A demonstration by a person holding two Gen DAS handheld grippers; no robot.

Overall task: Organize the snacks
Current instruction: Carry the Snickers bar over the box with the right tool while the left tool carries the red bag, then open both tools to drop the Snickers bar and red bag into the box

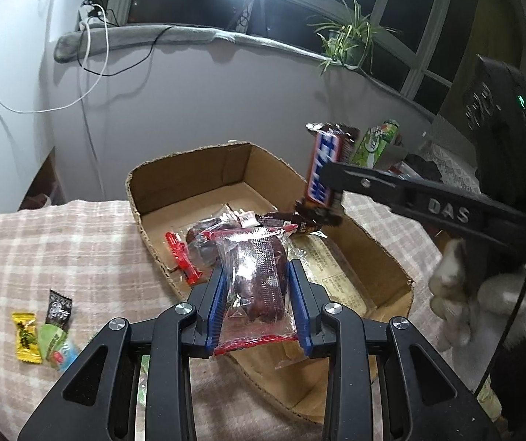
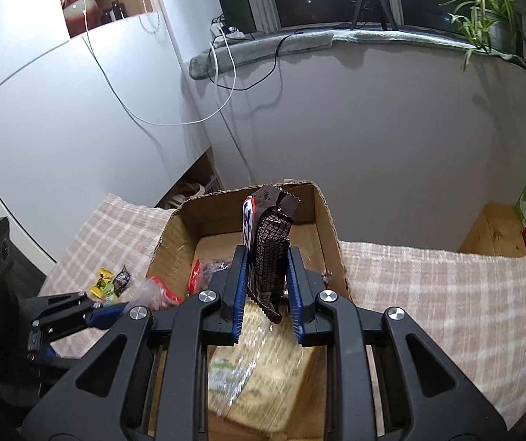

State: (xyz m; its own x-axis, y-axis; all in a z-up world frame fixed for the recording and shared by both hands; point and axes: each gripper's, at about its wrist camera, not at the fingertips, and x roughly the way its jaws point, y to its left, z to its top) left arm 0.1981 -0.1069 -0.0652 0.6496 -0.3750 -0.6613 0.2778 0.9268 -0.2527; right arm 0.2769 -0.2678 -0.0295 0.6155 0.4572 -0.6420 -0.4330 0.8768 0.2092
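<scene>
While a clear packet [image 1: 255, 283] is clamped by the left gripper [image 1: 257, 305] and a chocolate bar [image 2: 268, 253] by the right gripper [image 2: 266, 294], either could be dropped beside the box [image 1: 189, 169] if released early.

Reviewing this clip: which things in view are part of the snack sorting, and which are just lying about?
Part of the job:
- clear snack packet in the left gripper
- chocolate bar in the right gripper
- cardboard box with snacks inside
- three small candies on the checked cloth

Lying about:
- potted plant
- tripod
- white cable
- green carton
</scene>
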